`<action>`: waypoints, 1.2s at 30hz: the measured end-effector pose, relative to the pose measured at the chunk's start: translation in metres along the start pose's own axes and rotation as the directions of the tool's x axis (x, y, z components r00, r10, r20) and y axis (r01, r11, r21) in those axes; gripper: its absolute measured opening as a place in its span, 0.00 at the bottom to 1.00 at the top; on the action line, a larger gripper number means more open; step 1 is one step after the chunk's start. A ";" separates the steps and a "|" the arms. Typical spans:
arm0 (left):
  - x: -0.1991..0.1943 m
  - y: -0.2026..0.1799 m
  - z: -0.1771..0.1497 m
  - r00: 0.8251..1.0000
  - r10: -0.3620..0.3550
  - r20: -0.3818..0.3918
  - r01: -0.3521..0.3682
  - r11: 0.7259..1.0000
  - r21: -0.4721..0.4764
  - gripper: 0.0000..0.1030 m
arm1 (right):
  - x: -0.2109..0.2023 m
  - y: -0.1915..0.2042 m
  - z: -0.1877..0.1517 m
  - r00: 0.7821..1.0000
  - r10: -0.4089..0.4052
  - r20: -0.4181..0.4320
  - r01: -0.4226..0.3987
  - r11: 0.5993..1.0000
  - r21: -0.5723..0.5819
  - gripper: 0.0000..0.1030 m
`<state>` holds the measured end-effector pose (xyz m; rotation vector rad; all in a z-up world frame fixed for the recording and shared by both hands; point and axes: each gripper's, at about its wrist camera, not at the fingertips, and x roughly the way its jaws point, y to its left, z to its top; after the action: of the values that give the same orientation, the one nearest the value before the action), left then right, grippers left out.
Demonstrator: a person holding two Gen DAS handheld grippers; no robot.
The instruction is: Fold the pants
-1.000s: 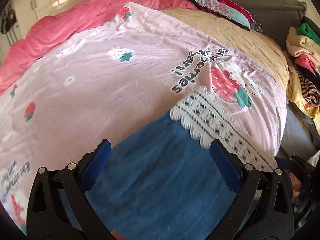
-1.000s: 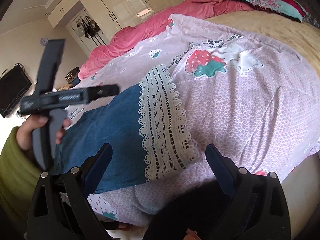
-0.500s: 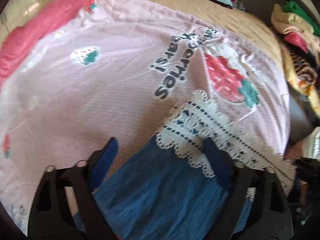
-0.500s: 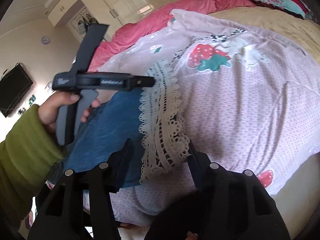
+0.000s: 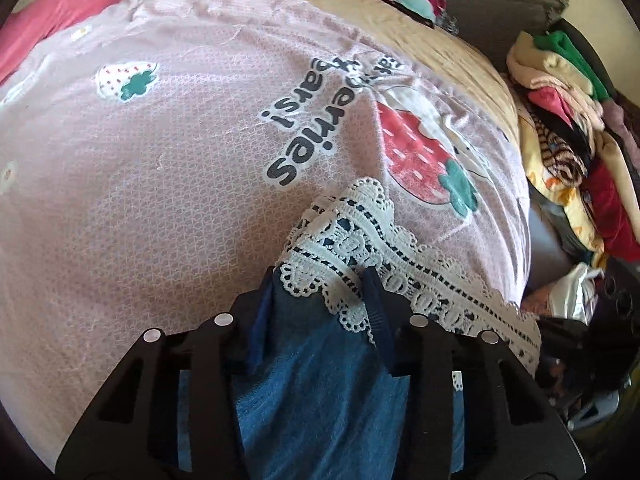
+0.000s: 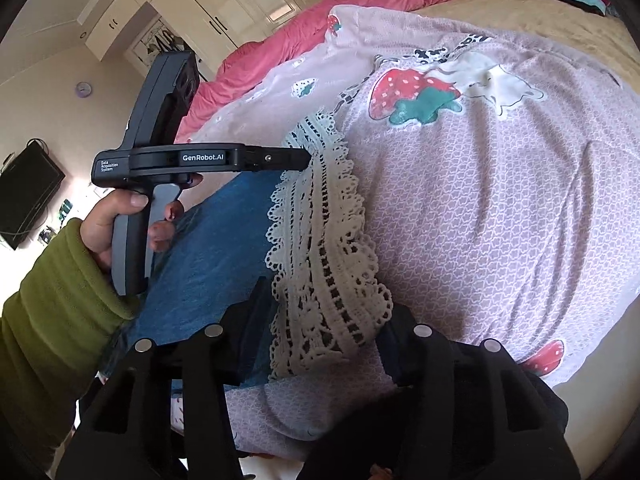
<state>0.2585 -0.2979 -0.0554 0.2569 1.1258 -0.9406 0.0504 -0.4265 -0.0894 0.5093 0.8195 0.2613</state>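
Both the left gripper (image 5: 320,292) and right gripper (image 6: 326,312) have just narrowed onto the blue denim pants' (image 5: 316,376) white lace hem (image 6: 320,240), apparently gripping it, ready to fold

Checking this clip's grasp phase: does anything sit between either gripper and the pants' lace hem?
Nothing visible does. The left gripper and right gripper have just been closing, and each has the lace hem of the blue pants directly between its jaws, on the pink strawberry blanket.
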 end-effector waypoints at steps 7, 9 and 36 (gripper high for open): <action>-0.011 -0.010 -0.005 0.996 0.061 0.061 -0.061 0.998 0.002 0.15 | 0.001 0.000 0.003 0.999 0.049 0.011 -0.049 0.999 0.004 0.27; -0.019 -0.007 -0.008 0.996 0.039 0.080 -0.038 0.999 -0.017 0.14 | -0.003 0.008 0.003 0.998 0.060 0.030 -0.059 0.998 -0.022 0.26; -0.203 0.124 -0.190 0.877 0.140 0.460 0.140 0.841 -0.523 0.62 | 0.059 0.218 -0.045 0.986 0.101 -0.134 -0.159 0.807 -0.568 0.28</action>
<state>0.2050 -0.0033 0.0002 -0.4340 0.8730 -0.5942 0.0494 -0.2021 -0.0374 -0.0270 0.7527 0.6457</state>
